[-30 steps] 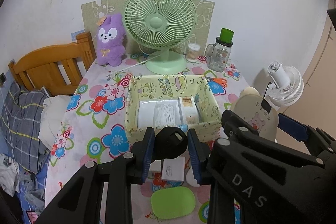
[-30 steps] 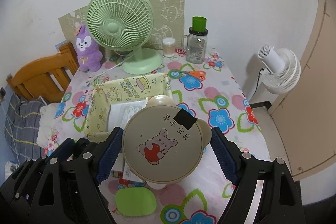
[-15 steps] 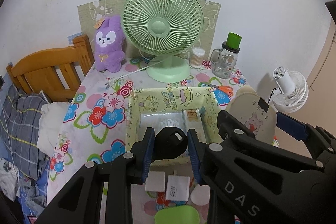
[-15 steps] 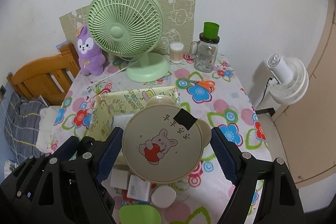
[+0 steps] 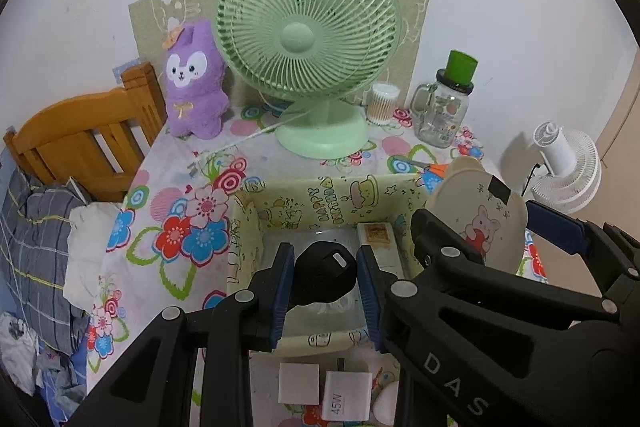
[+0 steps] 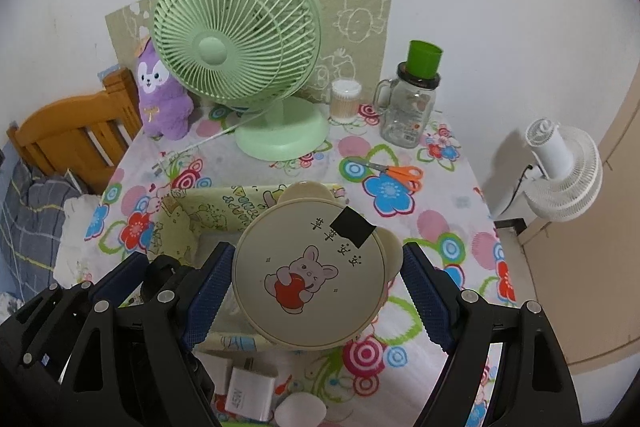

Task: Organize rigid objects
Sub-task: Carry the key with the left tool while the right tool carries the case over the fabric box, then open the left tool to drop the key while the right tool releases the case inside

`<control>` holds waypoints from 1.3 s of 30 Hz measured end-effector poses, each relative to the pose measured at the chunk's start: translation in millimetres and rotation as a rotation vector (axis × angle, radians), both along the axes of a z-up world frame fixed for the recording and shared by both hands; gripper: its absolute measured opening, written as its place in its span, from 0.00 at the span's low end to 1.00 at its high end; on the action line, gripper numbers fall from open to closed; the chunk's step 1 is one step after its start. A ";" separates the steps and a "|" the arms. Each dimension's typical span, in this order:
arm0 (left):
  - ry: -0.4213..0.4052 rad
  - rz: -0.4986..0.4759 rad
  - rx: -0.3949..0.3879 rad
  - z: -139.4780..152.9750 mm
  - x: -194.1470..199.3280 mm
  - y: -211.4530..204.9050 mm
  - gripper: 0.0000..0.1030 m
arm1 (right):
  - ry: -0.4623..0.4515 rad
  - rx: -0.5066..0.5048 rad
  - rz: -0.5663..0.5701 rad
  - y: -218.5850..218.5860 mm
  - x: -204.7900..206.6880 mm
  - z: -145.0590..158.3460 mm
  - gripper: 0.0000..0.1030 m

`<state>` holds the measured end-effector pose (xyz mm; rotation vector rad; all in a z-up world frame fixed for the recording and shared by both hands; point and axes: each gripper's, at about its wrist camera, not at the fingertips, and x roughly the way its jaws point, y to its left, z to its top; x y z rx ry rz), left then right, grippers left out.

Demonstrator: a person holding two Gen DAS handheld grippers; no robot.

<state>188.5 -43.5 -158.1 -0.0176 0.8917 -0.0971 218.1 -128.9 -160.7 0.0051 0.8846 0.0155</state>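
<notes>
Both grippers are travelling toward the far side of the table [image 6: 460,187], so the yellow box [image 5: 248,227] that lay ahead of them earlier is now sitting directly beneath your tools. You are carrying a black object [image 5: 325,277] in the left gripper [image 5: 325,291], whose blue pads are pressing on it from both sides, and it is hanging over the open inside of the box. You are holding a round beige case [image 6: 310,273] in the right gripper [image 6: 316,301], with the near-left pad touching its rim; whether the right pad is touching it cannot be told. That case is hovering above the right part of the box. White chargers [image 5: 344,401], which were ahead of the fingers before, are now lying near the bottom edge, on the near side of the box. Judging from this, you are moving into the placing step: both items appear ready to be lowered in. Packets are already occupying the box floor, so space is looking tight.
</notes>
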 end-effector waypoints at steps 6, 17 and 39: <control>0.037 -0.008 -0.003 -15.6 15.4 -0.4 0.31 | 0.023 0.002 0.030 2.1 15.9 -14.7 0.82; 0.105 -0.021 -0.001 -42.3 37.5 1.2 0.32 | 0.065 0.045 0.103 9.6 40.9 -43.1 0.82; 0.209 -0.010 0.078 -78.9 52.9 8.9 0.62 | 0.163 0.104 0.163 22.4 65.2 -90.5 0.83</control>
